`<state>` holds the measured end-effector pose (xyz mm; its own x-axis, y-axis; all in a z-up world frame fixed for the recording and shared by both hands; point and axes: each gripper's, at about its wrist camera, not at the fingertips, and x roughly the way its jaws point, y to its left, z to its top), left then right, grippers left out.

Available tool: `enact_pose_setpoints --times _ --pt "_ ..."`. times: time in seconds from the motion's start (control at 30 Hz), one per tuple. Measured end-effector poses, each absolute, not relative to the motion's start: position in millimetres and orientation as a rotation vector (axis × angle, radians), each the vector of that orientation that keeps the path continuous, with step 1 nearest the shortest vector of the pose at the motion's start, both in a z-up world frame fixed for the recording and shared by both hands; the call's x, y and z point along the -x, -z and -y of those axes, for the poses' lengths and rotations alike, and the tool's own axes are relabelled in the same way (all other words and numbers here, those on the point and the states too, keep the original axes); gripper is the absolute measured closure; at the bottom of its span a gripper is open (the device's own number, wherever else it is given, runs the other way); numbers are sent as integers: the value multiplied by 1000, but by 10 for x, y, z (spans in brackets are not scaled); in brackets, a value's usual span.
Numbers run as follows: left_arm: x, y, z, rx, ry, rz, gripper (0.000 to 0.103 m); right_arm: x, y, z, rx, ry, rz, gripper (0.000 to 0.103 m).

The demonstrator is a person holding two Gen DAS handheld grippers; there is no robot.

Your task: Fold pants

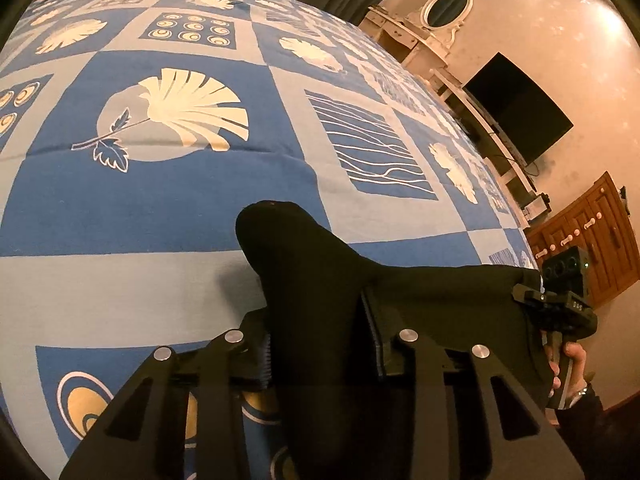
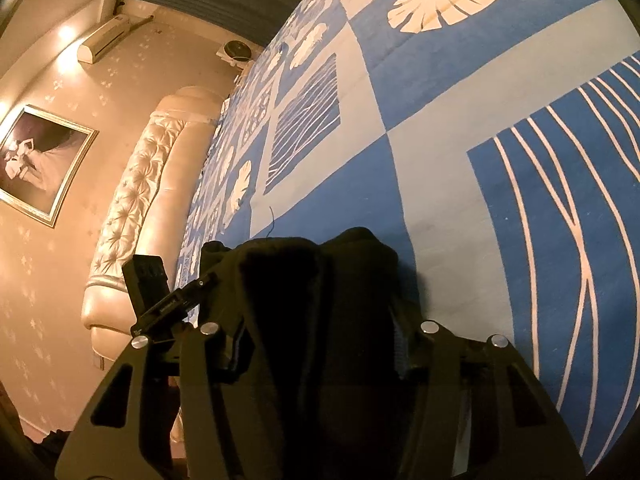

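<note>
Your left claw (image 1: 320, 356) is clamped on a bunched ridge of the black pants (image 1: 316, 280), the cloth pinched between both pads and rising past them in a soft hump over the bed (image 1: 160, 200). Further right in the same view, the fabric stretches taut to your right claw (image 1: 532, 300), whose handle your hand (image 1: 570, 364) grips near the bed's edge. From its own camera, the right claw (image 2: 320, 344) is likewise clamped on a thick wad of the pants (image 2: 304, 280).

You seem to be at the lift stage: one edge of the garment gripped at two points, ready to be carried over. The next move calls for both claws travelling together, keeping the span tight.

The pants look matte, heavy and knit-like; the bedspread is smooth woven cotton, blue and grey squares printed with cream leaves and wavy lines.
</note>
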<state>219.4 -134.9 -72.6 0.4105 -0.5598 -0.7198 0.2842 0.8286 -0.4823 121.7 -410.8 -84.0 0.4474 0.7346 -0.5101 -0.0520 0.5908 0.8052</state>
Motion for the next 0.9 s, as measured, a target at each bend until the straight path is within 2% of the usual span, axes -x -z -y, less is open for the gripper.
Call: enact_pose_setpoints --times 0.5,0.9 --pt "-2206 691 1075 298 493 -1012 69 -1415 816 3809 -810 -585 -1003 51" --pt "-2391 651 449 316 406 -1019 69 -1812 824 3205 -806 -639 -1038 51"
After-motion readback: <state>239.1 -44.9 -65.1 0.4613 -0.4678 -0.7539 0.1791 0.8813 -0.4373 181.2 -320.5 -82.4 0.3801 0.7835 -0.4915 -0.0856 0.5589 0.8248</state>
